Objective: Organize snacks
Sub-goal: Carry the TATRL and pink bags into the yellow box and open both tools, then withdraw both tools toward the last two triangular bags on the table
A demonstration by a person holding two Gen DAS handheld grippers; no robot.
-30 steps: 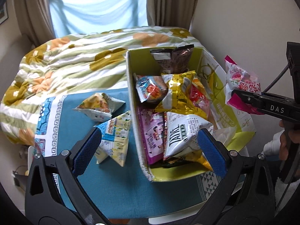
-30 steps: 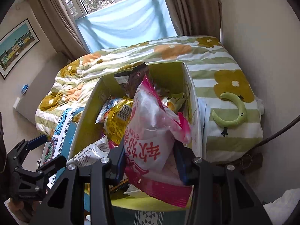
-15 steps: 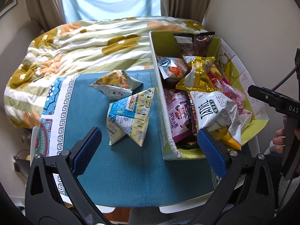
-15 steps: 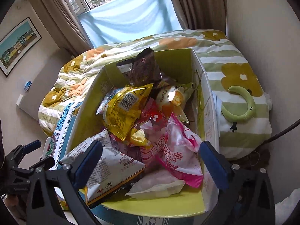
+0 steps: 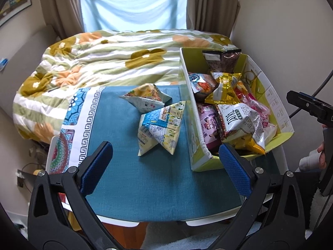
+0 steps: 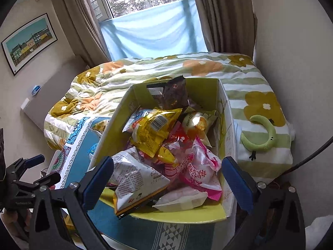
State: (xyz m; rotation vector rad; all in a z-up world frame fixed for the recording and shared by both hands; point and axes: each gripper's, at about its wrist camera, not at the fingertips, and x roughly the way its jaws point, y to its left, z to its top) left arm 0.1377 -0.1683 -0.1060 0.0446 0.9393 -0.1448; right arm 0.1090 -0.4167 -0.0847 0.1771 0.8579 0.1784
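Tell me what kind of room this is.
Most likely a bedroom: a bed with a floral quilt sits under a curtained window, and a framed picture hangs on the wall.

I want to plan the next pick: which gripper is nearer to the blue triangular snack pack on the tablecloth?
Left. The left gripper faces the blue triangular snack pack; the right gripper is over the box.
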